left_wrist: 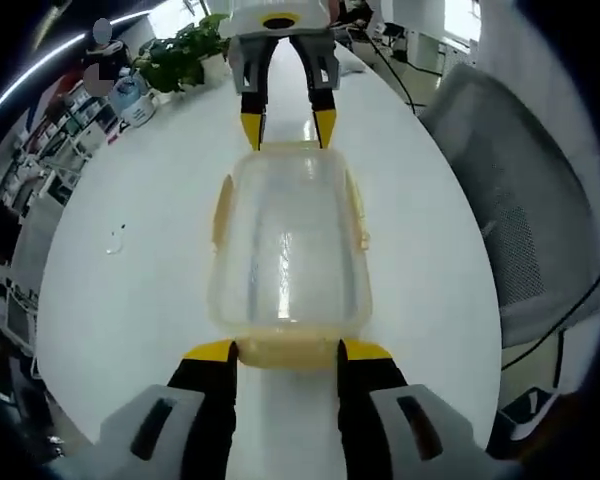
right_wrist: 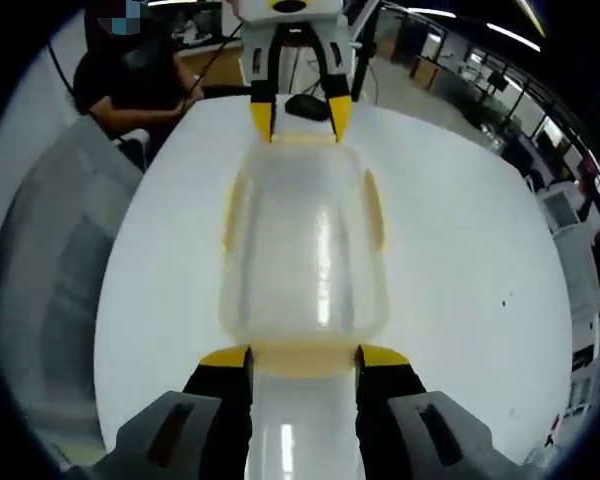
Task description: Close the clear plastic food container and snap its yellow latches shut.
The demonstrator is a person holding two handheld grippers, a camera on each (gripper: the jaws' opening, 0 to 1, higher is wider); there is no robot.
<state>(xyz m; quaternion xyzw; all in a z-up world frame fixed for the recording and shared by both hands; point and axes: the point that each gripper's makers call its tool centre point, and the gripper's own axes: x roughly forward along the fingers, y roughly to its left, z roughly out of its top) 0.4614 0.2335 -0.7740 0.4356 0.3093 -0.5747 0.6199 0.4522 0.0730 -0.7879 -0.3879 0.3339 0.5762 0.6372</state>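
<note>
- Resting on the white counter [left_wrist: 130, 330], the container [left_wrist: 288, 250] lies between both tongs, lid on.
- Left tongs [left_wrist: 288, 350] spread at its near end latch (yellow) [left_wrist: 288, 352].
- Right tongs [right_wrist: 302, 357] spread at the opposite end.

Latch [left_wrist: 288, 352] at container's [left_wrist: 288, 250] near end sits between left gripper [left_wrist: 288, 350] jaws; contact can't be judged. Same in right gripper view: end latch [right_wrist: 302, 358] between right gripper [right_wrist: 303, 357] jaws, seating unclear. Far end latches hidden behind container and opposing jaws. Lid seam blurred, closure not readable. Grey chair [left_wrist: 525, 220] cut off by edge. Shelf items [left_wrist: 120, 100] too small. Seated person [right_wrist: 130, 85] partly cut off.
</note>
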